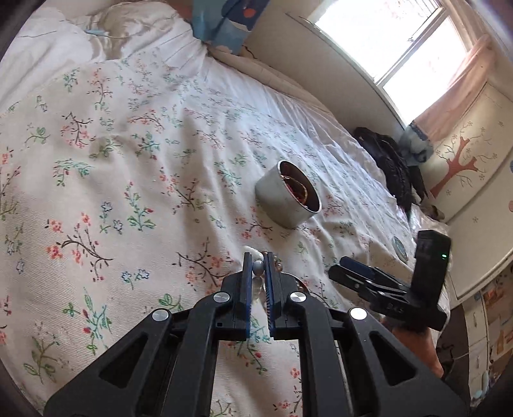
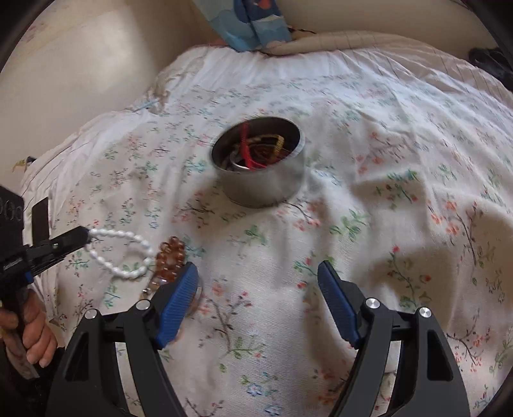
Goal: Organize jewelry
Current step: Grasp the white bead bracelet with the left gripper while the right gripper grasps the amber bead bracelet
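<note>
A round steel tin [image 1: 287, 200] [image 2: 259, 166] stands on the floral bedspread and holds red and gold jewelry. My left gripper [image 1: 258, 268] is shut on a white bead bracelet [image 2: 121, 253], pinching one bead [image 1: 258, 268]; the left gripper also shows in the right wrist view [image 2: 85, 235] gripping the bracelet's end low over the bed. An amber bead bracelet [image 2: 171, 259] lies on the bed beside the white one. My right gripper [image 2: 258, 285] is open and empty, hovering over the bedspread in front of the tin; the right gripper shows in the left wrist view [image 1: 348, 269].
A floral bedspread [image 1: 112, 160] covers the bed. Pillows [image 1: 80, 38] lie at the head. A dark garment [image 1: 394, 166] lies at the bed's far edge near a window [image 1: 400, 41]. A blue patterned cloth [image 2: 253, 22] hangs beyond the tin.
</note>
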`<action>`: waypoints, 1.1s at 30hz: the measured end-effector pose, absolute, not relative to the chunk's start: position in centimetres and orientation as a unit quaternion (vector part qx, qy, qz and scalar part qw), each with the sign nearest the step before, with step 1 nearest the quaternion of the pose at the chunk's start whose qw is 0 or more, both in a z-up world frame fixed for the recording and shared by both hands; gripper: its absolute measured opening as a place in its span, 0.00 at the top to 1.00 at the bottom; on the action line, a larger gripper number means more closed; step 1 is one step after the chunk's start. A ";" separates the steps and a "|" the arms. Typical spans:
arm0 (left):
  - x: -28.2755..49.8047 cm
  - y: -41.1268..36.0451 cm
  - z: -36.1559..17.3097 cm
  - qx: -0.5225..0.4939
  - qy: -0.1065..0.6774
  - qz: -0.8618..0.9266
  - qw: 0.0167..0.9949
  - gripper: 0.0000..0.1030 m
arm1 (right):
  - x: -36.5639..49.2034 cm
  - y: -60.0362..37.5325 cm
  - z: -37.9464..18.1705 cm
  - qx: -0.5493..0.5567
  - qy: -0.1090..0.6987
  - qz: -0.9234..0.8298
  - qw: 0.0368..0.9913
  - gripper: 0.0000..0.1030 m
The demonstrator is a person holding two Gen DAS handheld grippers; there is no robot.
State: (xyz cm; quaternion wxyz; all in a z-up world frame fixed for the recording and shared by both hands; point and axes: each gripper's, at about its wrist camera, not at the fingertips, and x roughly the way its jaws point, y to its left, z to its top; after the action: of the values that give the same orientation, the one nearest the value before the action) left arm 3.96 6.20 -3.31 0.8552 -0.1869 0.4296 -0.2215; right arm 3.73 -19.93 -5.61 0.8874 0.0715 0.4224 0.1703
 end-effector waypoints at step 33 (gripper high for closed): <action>5.9 1.9 -4.2 -0.023 0.425 -0.178 0.887 0.93 | 6.6 -20.6 -4.1 0.228 0.372 0.243 0.867 0.88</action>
State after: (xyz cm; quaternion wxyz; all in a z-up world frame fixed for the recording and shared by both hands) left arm 5.94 1.88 -4.23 0.8872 -0.0227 0.4252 -0.1777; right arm 6.57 -20.58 -4.06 0.8668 0.2275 0.3715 0.2426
